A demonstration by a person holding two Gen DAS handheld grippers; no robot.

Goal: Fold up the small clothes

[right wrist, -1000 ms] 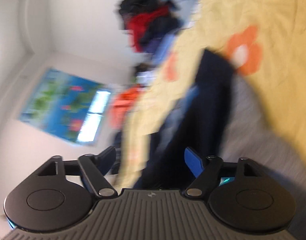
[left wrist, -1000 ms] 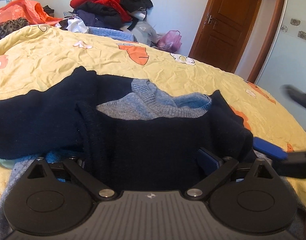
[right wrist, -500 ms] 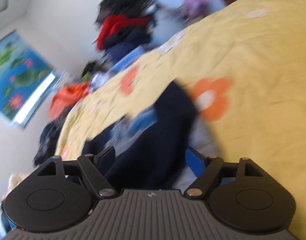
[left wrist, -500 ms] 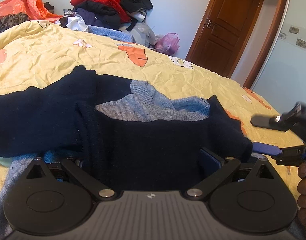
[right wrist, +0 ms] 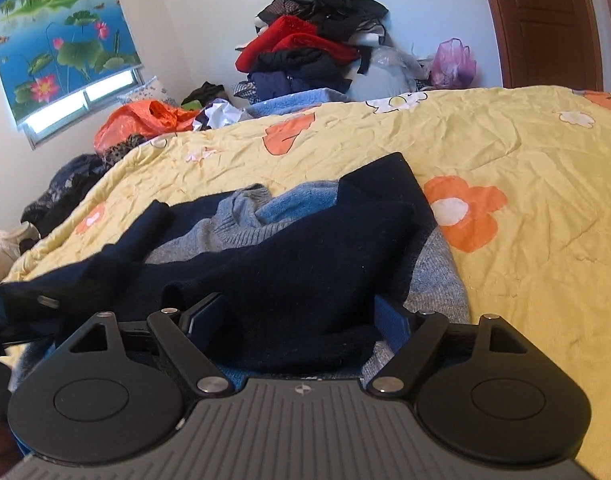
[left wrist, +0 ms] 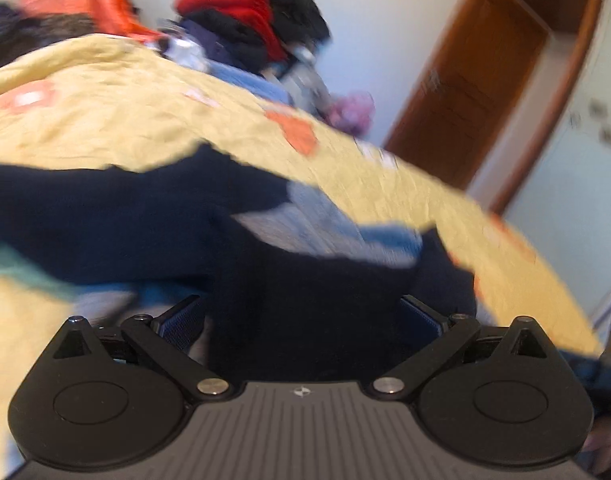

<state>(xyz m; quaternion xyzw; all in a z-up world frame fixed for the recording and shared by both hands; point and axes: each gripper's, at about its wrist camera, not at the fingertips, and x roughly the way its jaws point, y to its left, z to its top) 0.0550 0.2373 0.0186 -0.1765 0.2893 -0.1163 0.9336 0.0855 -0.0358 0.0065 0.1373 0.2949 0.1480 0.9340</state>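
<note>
Navy sweater (right wrist: 289, 264) lies crumpled on the yellow floral bedspread (right wrist: 525, 168), on top of a grey knit (right wrist: 437, 276) and a light-blue garment (right wrist: 301, 200); grey knit pokes out at the sweater's rt edge and again in the middle w/ the blue one. Right gripper (right wrist: 295, 320) is low at the near edge of the sweater, jaws spread wide apart, navy fabric bunched up between the two blue pads but not pinched; rt pad sits about where navy meets grey knit. Left gripper (left wrist: 301, 320) is also at the sweater (left wrist: 145, 216), view badly motion-blurred; jaws apart here too, dark fabric filling the gap between the pads, no clamp visible. In left wrist view a sleeve runs off to the left across the bedspread (left wrist: 125, 120), w/ light-blue garment (left wrist: 325, 220) showing behind the navy body. Bkgd: heap of clothes (right wrist: 309, 52) (red, black, navy) against the wall, orange plastic bag (right wrist: 133, 120) by the window, pink bag (right wrist: 453, 60) nr the wooden door (right wrist: 541, 24), lotus-pond blind (right wrist: 57, 36) over the window. At far left of rt wrist view, dark parts of the other tool are partly visible, too cropped to read.
</note>
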